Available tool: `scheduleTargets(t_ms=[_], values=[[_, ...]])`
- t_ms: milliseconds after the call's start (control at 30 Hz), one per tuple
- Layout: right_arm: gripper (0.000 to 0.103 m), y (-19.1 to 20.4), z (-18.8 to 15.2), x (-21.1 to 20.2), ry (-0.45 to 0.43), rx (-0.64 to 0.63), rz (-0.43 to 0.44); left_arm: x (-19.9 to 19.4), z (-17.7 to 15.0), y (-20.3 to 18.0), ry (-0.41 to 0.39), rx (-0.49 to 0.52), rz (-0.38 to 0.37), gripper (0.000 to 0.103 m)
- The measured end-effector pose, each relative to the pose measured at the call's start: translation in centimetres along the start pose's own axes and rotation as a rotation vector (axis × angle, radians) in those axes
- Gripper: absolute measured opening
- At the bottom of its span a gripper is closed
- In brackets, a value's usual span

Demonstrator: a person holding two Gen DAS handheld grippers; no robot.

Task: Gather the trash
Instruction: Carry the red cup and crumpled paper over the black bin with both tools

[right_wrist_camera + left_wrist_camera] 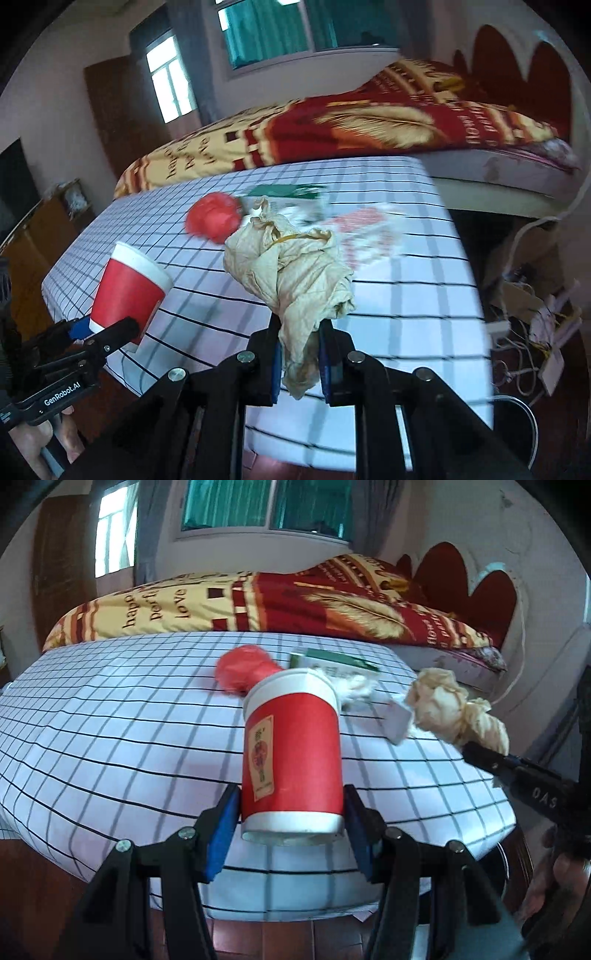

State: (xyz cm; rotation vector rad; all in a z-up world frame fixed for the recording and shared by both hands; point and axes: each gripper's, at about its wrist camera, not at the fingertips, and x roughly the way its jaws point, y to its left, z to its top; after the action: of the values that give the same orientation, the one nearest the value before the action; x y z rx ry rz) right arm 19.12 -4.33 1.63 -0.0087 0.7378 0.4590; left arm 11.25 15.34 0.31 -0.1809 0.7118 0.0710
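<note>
We hold the red paper cup with the white rim point(291, 753) in the left gripper point(291, 830), its blue pads pressed against the cup's base from either side; the cup is lifted off the checked white cloth surface point(110, 720) and leans away from us, mouth toward the far edge. The right gripper point(299, 365) is closed tight on the tail of a crumpled beige paper wad point(291, 273); the wad's long axis runs straight out along the fingers, its bulk beyond the tips and clear of the surface.

Taking the cup as our landmark: the wad hangs to its right and a little beyond its mouth, apart from it; behind the cup's rim lies a crumpled red plastic bag point(245, 666), and just right of that a flat green and white packet point(332, 661) with a small white crumple point(354, 686) against it; a small white scrap point(397, 720) sits between cup and wad. A further pale wrapper with red print point(365, 232) lies right of the cup in the right wrist view, blurred.

We judge that the next move turns on one relation: the cup's open mouth faces up and away, and the wad sits right of and slightly above that mouth, so the right hand is the one placed to bring the wad over it, should the cup serve as the bin; no other bin shows clearly. The left hand holds low at the near edge; the right reaches in from the right side, gripper angled toward the cup.
</note>
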Motion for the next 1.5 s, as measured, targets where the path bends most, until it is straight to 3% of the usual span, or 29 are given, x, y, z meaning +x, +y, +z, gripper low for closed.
scheduleTargets(t_ms=[300,767,1500], values=[[0.018,-6.3,-2.0,-5.3,-0.035,0.083,-0.105,0.0,-0.6,-5.4,0.01,0.074,-0.076,0.056],[0.018,-15.2,-7.1,-9.7,-0.016,0.235,-0.247,0.7,-2.0,-14.3,0.04,0.2,-0.202,0.056],[0.018,-23.5,-15.0,-13.3,0.051,0.395,-0.391,0.9,-6.1,-25.5,0.114,0.377,-0.399,0.056]])
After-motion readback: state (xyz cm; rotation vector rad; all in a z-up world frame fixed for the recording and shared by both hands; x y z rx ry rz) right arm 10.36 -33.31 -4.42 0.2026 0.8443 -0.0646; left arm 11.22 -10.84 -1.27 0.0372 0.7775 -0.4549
